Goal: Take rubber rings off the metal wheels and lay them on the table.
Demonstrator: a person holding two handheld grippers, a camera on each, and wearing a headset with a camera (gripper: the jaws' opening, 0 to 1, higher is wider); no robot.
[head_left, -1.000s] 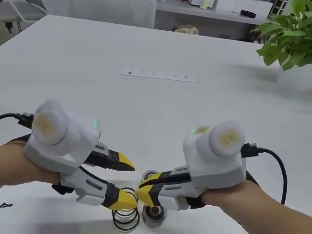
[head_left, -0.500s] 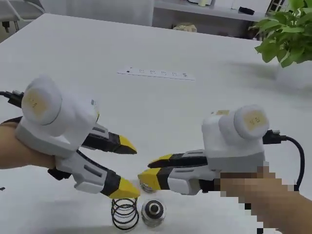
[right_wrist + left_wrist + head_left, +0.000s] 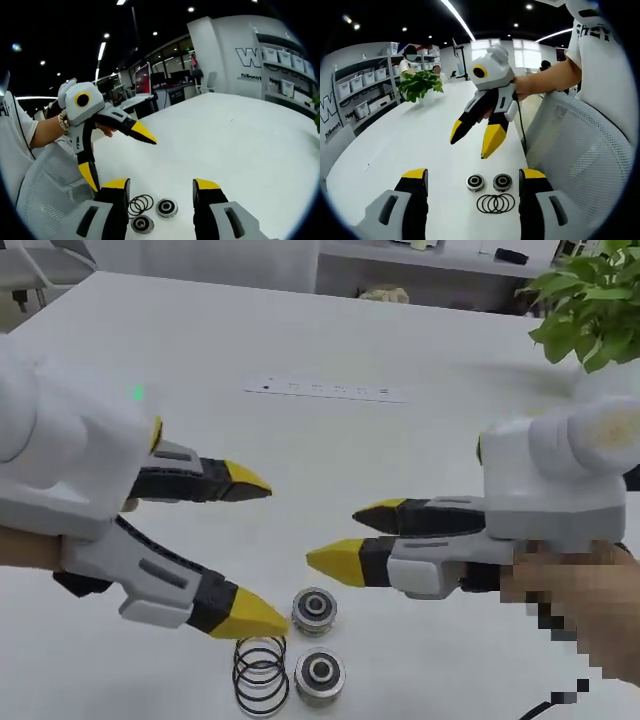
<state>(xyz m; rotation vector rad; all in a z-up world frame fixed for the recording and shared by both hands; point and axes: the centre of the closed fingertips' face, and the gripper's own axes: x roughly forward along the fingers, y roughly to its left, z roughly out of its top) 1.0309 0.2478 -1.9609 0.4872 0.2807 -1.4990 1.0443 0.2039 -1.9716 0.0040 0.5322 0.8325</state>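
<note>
- While a power strip [image 3: 322, 391] is lying far back on the surface [image 3: 150, 340], metal wheels [image 3: 314, 609] and loose rubber rings [image 3: 260, 675] are sitting together.
- Left claw [image 3: 272, 555] and right claw [image 3: 335, 537] are hovering above them, gaping, empty.

1. Metal wheels [image 3: 314, 610] and rubber rings [image 3: 261, 675] lie clustered at the near edge of the table [image 3: 120, 350]. The lower jaw of the left gripper [image 3: 255, 550] hangs just over them.
2. Right gripper [image 3: 342, 537] faces it, tips apart, with an open lane between.
3. Bare tabletop runs to the power strip [image 3: 323, 392].
4. Plant [image 3: 590, 300] stands far right, well apart.
</note>
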